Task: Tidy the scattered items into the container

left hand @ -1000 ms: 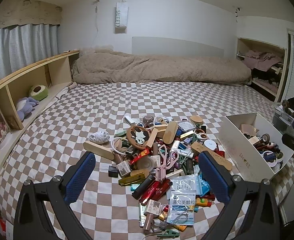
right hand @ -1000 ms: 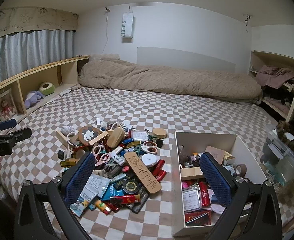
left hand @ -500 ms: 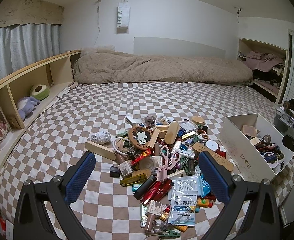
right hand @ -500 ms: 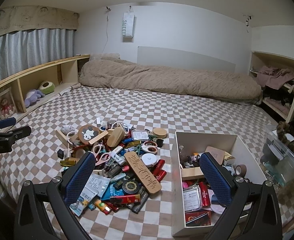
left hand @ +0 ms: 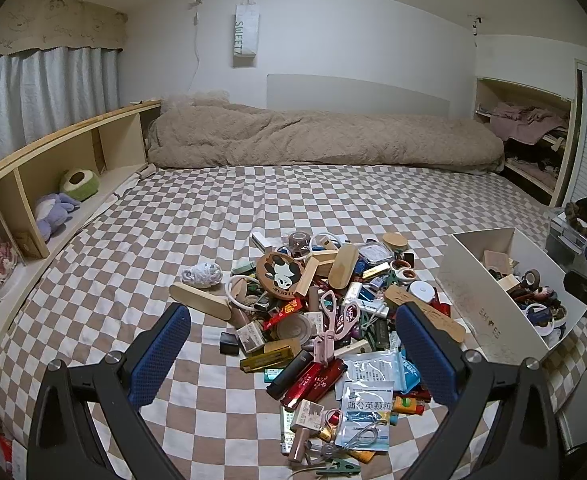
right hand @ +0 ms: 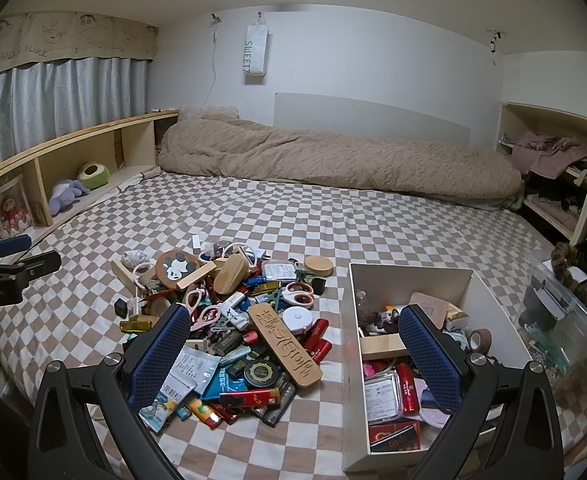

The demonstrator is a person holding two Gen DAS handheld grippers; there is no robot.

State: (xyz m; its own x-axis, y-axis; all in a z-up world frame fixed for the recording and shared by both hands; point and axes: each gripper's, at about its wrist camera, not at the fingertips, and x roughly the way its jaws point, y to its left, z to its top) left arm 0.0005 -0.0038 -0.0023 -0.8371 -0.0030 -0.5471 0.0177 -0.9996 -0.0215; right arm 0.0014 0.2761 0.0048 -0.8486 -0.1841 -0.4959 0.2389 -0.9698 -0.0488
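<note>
Nearest the lens in each wrist view stand two blue-padded fingers spread wide with nothing between them: the left gripper [left hand: 293, 344] hangs released above the near edge of the pile of small items [left hand: 325, 312], and the right gripper [right hand: 293, 344] is likewise released, one finger over the pile's right fringe and the other over the white box [right hand: 489, 304]. The pile lies on the checked bedspread [left hand: 173, 224], just left of the box and close to it. The right wrist view looks down into the box, which is already partly filled: a clear lidded case [right hand: 383, 394] near the front, a red tube [right hand: 407, 386] beside it, a red-and-black flat pack [right hand: 393, 436] at the near wall, a wooden block [right hand: 381, 346] across the middle, a tan card [right hand: 431, 308] and a roll of brown tape [right hand: 479, 338] further back. The left wrist view shows the box only from its left side, its outer wall hiding most of the contents, but it reveals the pile's near side: a blue-and-white sachet with printed characters [left hand: 367, 408], pink scissors [left hand: 333, 320], a green clip [left hand: 339, 468] and a round panda coaster [left hand: 281, 274]. The carved wooden plaque [right hand: 283, 344] reads plainly in the right view. Beyond the box sits a clear plastic bin [right hand: 565, 320]. Farther back, a beige quilt [left hand: 317, 144] is bundled along the wall, and a wooden shelf [left hand: 73, 148] on the left holds plush toys.
</note>
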